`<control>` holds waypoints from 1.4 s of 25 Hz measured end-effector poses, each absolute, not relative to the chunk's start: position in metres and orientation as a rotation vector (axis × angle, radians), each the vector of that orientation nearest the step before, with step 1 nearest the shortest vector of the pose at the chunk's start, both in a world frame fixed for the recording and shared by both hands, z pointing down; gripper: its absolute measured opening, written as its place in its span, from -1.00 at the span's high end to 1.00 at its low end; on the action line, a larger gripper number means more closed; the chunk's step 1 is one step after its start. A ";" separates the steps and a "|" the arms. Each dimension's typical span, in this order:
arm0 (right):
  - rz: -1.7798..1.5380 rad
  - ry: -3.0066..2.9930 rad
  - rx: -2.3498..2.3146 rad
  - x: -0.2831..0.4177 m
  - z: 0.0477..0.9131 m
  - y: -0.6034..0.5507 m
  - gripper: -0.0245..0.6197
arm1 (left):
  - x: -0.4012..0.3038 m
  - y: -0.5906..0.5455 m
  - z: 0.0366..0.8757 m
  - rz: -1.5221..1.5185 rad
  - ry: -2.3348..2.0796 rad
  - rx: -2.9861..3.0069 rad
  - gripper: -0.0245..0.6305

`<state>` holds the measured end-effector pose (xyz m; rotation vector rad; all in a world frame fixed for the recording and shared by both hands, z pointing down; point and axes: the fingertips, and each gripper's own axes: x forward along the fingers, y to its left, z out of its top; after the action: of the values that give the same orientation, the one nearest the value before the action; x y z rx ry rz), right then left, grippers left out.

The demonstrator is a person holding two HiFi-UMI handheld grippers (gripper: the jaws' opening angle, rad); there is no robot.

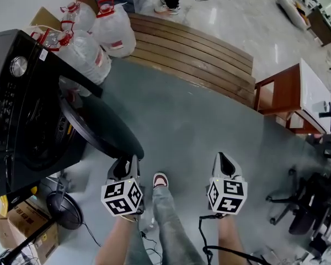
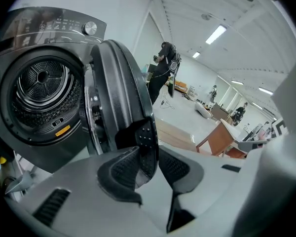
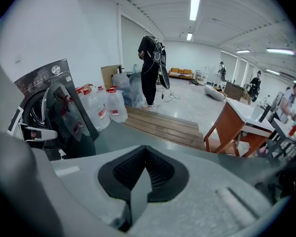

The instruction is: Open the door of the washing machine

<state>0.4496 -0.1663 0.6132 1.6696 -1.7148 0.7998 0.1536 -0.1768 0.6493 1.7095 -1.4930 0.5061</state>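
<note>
My left gripper [image 2: 147,158] is clamped on the rim of the door [image 2: 119,90]. Its jaws pinch the dimpled handle patch [image 2: 145,135] at the door's lower edge, in the centre of the left gripper view. The door stands swung well out from the washing machine [image 1: 19,109] at the left of the head view, with the drum [image 2: 44,83] uncovered. I judge the door heavy and rigid. It is hinged, so it will only move in an arc. Its glossy rim could slip, so the dimpled patch looks the safer hold. My right gripper [image 3: 144,171] has its jaws together on nothing, at the lower right of the head view.
</note>
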 end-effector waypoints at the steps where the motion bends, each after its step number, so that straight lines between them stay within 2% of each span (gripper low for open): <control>1: 0.804 -1.709 1.676 0.454 0.613 -0.166 0.91 | 0.157 -0.179 0.649 0.503 -1.493 1.707 0.57; 19: 0.839 -1.662 1.749 0.498 0.616 -0.189 0.91 | 0.211 -0.238 0.645 0.439 -1.506 1.710 0.57; 35: 0.860 -1.639 1.775 0.503 0.615 -0.174 0.91 | 0.219 -0.245 0.645 0.453 -1.507 1.707 0.57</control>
<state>0.5034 -0.1737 0.6148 1.7748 -1.6390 0.8598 0.2186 -0.2450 0.6452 1.7068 -1.5072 0.4530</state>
